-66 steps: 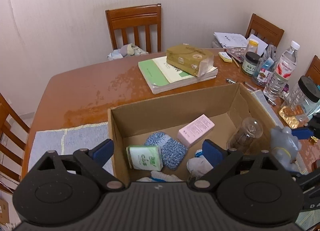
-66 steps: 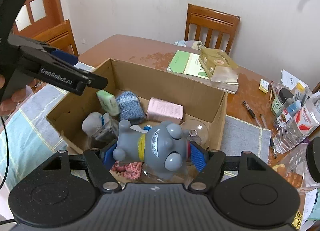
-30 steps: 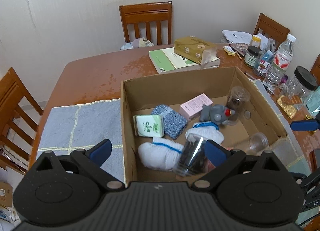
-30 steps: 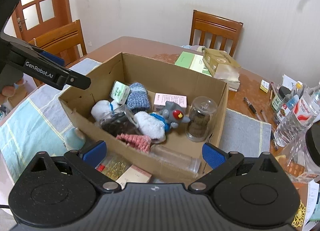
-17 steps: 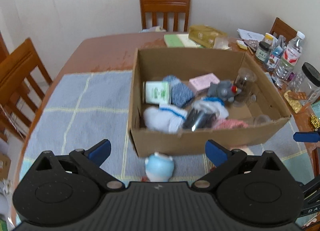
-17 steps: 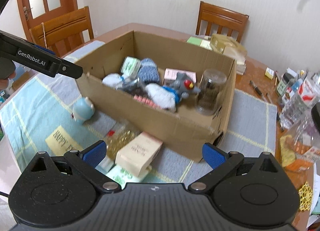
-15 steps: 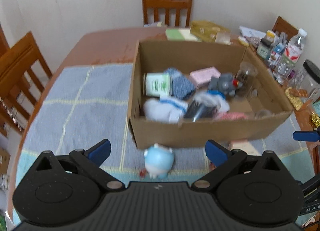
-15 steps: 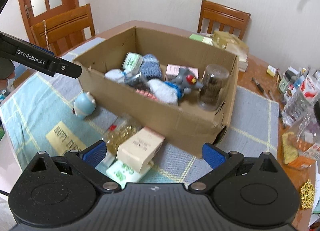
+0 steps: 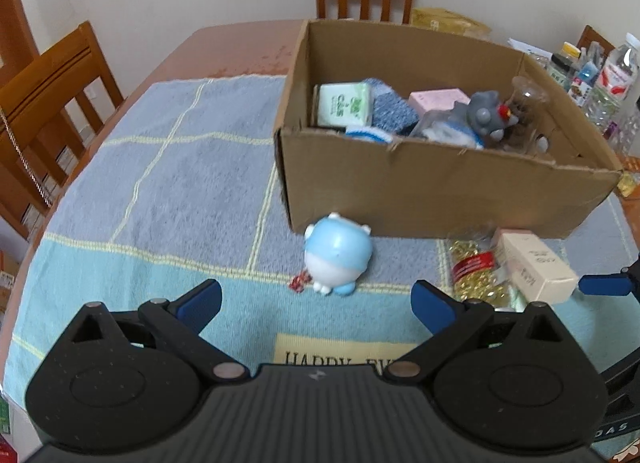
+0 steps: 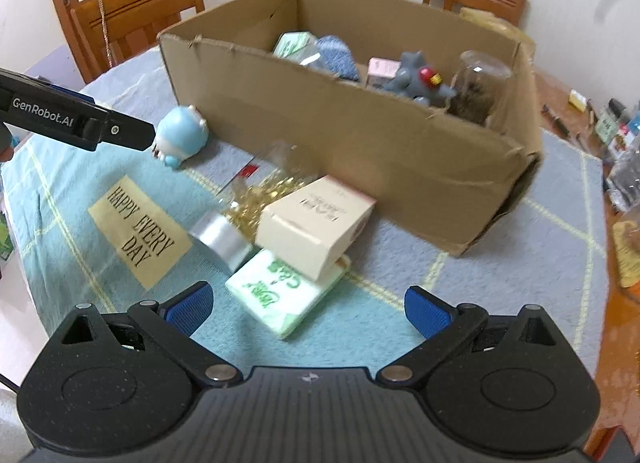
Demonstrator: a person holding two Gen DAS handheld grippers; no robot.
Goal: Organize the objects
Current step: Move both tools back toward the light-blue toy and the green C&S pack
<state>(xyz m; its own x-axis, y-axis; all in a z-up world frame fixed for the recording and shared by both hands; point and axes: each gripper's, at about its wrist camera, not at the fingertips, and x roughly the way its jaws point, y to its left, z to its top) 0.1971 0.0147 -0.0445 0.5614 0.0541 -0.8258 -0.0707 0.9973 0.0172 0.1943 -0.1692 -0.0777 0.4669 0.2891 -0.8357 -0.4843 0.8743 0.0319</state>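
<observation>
Both tools are wide open and hold nothing: the left tool [image 9: 316, 297] faces the blue-and-white toy figure [image 9: 337, 259] lying on the desk mat just before the cardboard box [image 9: 440, 191]. The right tool [image 10: 308, 305] faces the cream carton [image 10: 316, 225] resting on the green tissue pack [image 10: 282, 295]. I judge the step is picking loose items; next, one tool must lower around an item and close.

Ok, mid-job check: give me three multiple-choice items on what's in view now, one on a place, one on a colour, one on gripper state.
1. Where is the blue-and-white toy?
A. In the cardboard box
B. On the mat in front of the cardboard box
C. On a chair

2. What colour print is on the tissue pack lying under the cream carton?
A. Green
B. Red
C. Black

3. How is the right gripper?
A. Shut on the carton
B. Shut and empty
C. Open and empty

Answers: 1 B, it lies on the mat outside the box's front wall. 2 A, green characters on white. 3 C, fingers spread with nothing between them.
</observation>
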